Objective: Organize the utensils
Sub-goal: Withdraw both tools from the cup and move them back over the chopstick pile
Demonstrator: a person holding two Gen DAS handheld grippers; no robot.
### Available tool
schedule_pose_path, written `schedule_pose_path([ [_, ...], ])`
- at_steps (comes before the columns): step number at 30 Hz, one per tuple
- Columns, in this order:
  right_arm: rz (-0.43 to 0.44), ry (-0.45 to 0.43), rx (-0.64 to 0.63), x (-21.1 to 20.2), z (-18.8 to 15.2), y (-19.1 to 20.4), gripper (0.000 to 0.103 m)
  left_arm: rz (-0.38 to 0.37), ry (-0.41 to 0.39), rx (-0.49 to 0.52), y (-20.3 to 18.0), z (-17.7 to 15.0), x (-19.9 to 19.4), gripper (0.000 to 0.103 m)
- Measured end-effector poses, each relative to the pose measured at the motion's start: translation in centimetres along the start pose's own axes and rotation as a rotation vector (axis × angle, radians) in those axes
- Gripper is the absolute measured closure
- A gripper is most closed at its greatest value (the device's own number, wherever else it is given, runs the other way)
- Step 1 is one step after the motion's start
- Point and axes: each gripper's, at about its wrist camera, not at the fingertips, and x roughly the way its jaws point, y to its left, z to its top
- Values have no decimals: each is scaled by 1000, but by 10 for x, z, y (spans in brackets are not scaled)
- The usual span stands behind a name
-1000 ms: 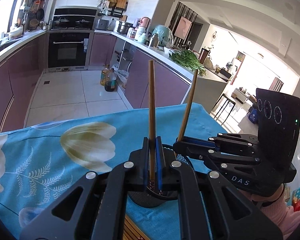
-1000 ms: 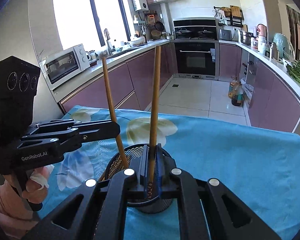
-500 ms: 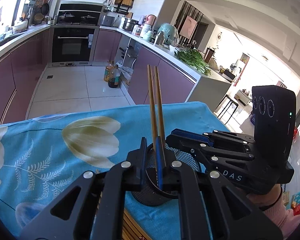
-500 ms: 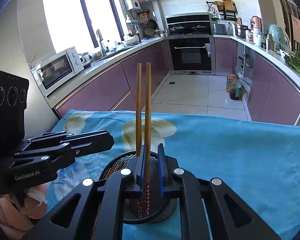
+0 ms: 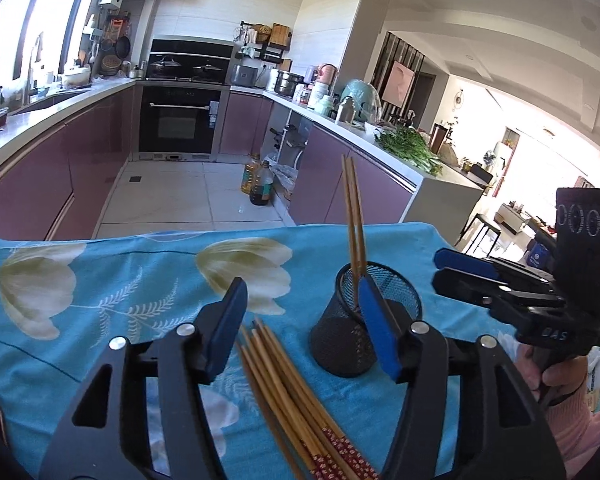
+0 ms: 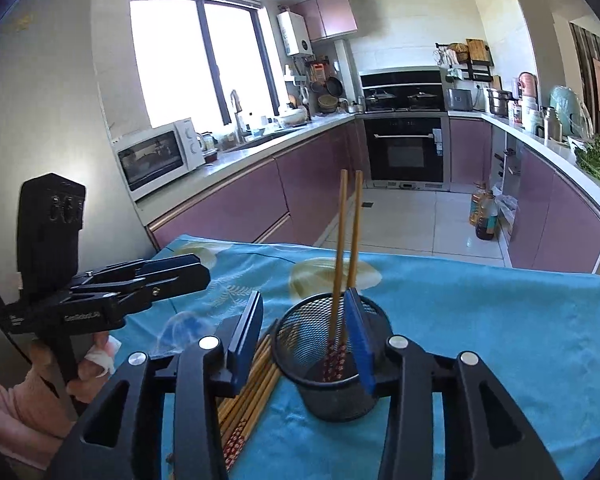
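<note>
A black mesh cup stands on the blue flowered cloth with two wooden chopsticks upright in it; the cup and chopsticks also show in the right wrist view. A bundle of several chopsticks lies flat on the cloth left of the cup, also in the right wrist view. My left gripper is open and empty, above the bundle and cup. My right gripper is open and empty, just behind the cup. Each gripper shows in the other's view, right and left.
The cloth-covered table ends at its far edge, with tiled kitchen floor beyond. Purple cabinets line both sides. Oil bottles stand on the floor. A microwave sits on the left counter.
Both grippers opened and let go of their chopsticks, which now stand in the cup. Both grippers pulled back and up, so the bundle on the cloth came into view.
</note>
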Motion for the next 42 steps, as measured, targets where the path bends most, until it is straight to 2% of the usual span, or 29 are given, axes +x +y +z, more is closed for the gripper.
schedule_pose_path([
  [2,42,18,-12,-2,-12,9,58,29,13,8,5,-10,-5,36],
  [3,49,34,-16,0,-19,13,57,44,24,12,6,-17,-6,36],
  [7,47,126,-20,18,-45,23,57,99,88,46,12,-44,-4,36],
  [15,32,250,31,56,-80,31,57,125,206,58,16,-82,9,41],
  [17,28,262,31,59,-84,31,57,131,239,64,15,-87,15,46],
  [27,-19,298,46,73,-89,27,59,121,315,60,16,-96,33,54],
  [42,-69,322,27,87,-90,29,65,131,347,76,14,-96,46,63],
])
